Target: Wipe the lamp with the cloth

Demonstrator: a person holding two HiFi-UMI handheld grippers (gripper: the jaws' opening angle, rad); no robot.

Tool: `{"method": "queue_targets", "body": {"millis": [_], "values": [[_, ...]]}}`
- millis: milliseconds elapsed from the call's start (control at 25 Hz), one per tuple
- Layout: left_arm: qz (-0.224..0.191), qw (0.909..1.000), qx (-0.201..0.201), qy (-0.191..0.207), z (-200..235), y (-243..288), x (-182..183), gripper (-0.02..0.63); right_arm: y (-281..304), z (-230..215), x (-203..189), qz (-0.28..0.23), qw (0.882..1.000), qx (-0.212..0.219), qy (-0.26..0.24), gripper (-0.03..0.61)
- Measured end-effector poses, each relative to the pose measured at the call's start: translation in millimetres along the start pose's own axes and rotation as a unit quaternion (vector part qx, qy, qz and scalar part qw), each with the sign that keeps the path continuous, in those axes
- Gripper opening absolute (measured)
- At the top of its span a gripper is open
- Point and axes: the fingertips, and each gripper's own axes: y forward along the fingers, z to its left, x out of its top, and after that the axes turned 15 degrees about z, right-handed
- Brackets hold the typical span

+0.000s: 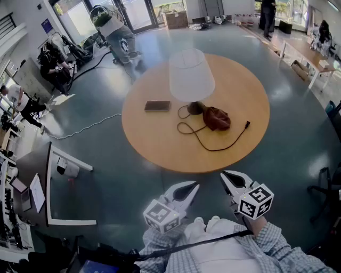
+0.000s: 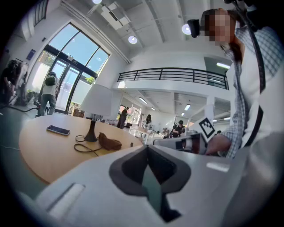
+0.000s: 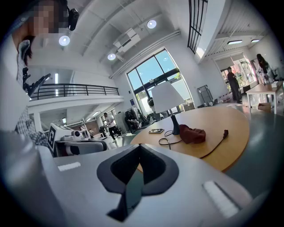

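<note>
Nearest the camera, the person's checked sleeves (image 1: 277, 242) reached forward with both tools held side by side over the grey-blue floor (image 1: 106, 160), short of the counter. The left gripper (image 1: 191, 186) had its jaws pressed together with nothing between them, and the right gripper (image 1: 226, 175) was likewise closed and empty. Both pointed roughly toward the round wooden counter (image 1: 154, 146).

On the counter's near half, a black power cord (image 1: 213, 147) looped and ran to a plug (image 1: 246, 125) near the right edge. The brown cloth (image 1: 217, 118) lay crumpled around the counter's middle, just beside the lamp's base on its right in the head view, well apart from both grippers. The lamp (image 1: 191, 74) stood upright with a white shade. To its left, apart from it, a dark phone (image 1: 157, 105) lay flat.

A white desk (image 1: 53, 186) stood off to the left. Beyond the counter, a person with a backpack (image 1: 113, 25) stood near glass doors (image 1: 136, 13), and others stood farther off.
</note>
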Motion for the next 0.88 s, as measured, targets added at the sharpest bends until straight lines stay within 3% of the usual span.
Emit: {"method": "queue_targets", "body": {"millis": [880], "values": [[-0.005,1.0,0.006,-0.001,-4.9,8.0,6.5,0.005,-8.6,-13.5,0.3,0.004,1.0,-0.009,0.005,0.005]]}}
